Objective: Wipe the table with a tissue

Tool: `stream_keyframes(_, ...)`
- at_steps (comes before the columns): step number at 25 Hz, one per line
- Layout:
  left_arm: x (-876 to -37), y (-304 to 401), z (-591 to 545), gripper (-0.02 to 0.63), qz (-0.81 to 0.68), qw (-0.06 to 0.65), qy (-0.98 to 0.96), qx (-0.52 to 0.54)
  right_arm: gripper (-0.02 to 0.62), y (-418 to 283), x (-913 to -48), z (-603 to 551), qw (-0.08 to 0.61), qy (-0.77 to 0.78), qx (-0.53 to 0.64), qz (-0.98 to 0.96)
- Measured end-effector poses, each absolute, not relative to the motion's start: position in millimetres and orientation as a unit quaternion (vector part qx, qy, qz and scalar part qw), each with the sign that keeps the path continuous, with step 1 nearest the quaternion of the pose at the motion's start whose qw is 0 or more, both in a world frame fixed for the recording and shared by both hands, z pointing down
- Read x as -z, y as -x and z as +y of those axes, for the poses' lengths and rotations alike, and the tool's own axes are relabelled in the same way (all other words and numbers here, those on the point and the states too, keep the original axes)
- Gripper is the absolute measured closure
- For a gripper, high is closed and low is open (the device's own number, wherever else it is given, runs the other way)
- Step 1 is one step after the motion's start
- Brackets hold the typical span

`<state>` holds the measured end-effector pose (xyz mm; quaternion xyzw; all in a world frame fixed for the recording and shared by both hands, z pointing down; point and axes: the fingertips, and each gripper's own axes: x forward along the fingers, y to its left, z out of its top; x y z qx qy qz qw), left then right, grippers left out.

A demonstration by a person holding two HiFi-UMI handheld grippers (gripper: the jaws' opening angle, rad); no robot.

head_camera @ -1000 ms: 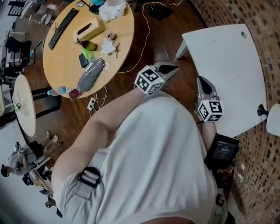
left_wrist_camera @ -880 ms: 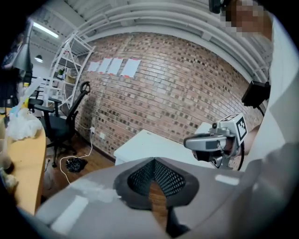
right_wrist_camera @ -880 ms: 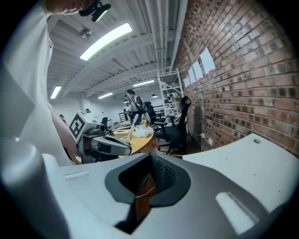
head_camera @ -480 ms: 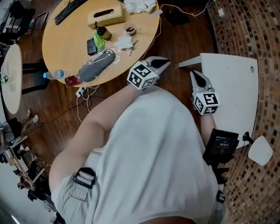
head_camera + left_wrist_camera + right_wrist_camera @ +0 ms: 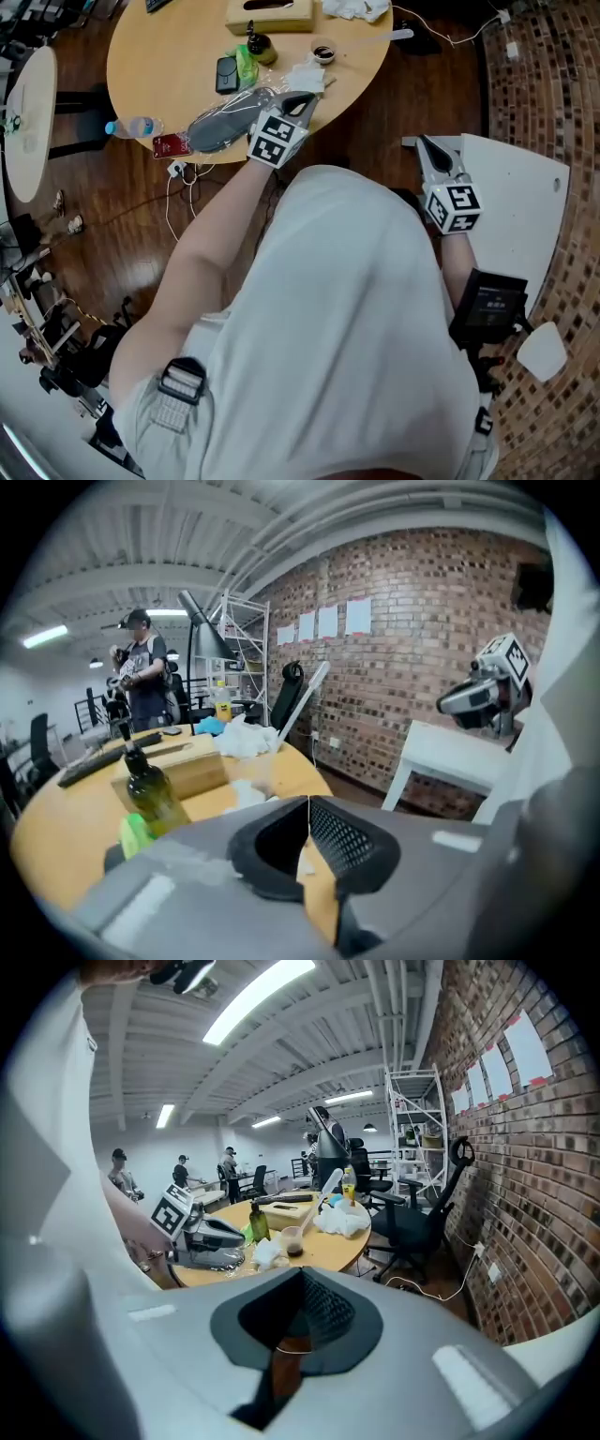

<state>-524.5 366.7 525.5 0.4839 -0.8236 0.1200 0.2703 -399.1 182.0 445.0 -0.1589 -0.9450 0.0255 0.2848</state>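
Crumpled tissue (image 5: 305, 77): right near edge of round table (image 5: 159, 66), beside small cup (image 5: 323, 52) | judged light, soft, tear-prone; pinch a raised fold | left gripper (image 5: 305, 99) just beside it, jaws closed, empty | right gripper (image 5: 427, 148) closed, empty, by white table (image 5: 516, 187).

A: How is the left gripper (image 5: 302, 101) placed?
B: It is held out ahead on a bare, stretched left arm (image 5: 208, 242). It points forward and somewhat down, jaws pressed together with nothing between them.
A: And the right gripper (image 5: 424, 145)?
B: It sits closer to the body, with the right forearm (image 5: 457, 264) tucked at the side. Its 2 jaws meet as well, empty.
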Motion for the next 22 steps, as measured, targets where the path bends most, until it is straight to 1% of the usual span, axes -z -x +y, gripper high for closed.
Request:
stream_keyframes(2, -532.6, 540.5, 381.2, 0.568, -0.818, 0.268, -0.478, -0.176, 0.588, 400.8, -445.7, 184.1, 0.289, 0.159, -0.028, -0.944)
stream_keyframes(5, -542.9, 557.5, 377.3, 0.548, -0.795, 0.26, -0.496, -0.236, 0.588, 399.3, -446.9, 180.4, 0.291, 0.151, -0.034, -0.944)
stream_keyframes(7, -550.9, 569.2, 370.3, 0.505, -0.778, 0.271, -0.505, -0.257, 0.588, 395.6, -448.5, 174.6, 0.292, 0.141, -0.04, -0.945)
stream_keyframes(9, -563.4, 582.5, 366.4, 0.458, -0.765, 0.296, -0.505, -0.269, 0.588, 390.1, -452.2, 166.1, 0.295, 0.126, -0.049, -0.946)
stream_keyframes(11, -580.2, 590.7, 365.5, 0.432, -0.747, 0.328, -0.505, -0.28, 0.588, 382.5, -455.7, 155.3, 0.299, 0.108, -0.06, -0.946)
stream_keyframes(15, -609.1, 594.7, 370.8, 0.364, -0.703, 0.416, -0.497, -0.293, 0.588, 364.9, -457.8, 127.3, 0.303, 0.059, -0.086, -0.947)
stream_keyframes(17, -611.4, 595.1, 371.5, 0.356, -0.695, 0.443, -0.489, -0.284, 0.588, 356.8, -459.7, 117.0, 0.306, 0.037, -0.099, -0.946)
stream_keyframes(22, -619.9, 592.5, 374.0, 0.362, -0.691, 0.478, -0.478, -0.256, 0.588, 351.1, -460.0, 110.4, 0.306, 0.023, -0.107, -0.946)
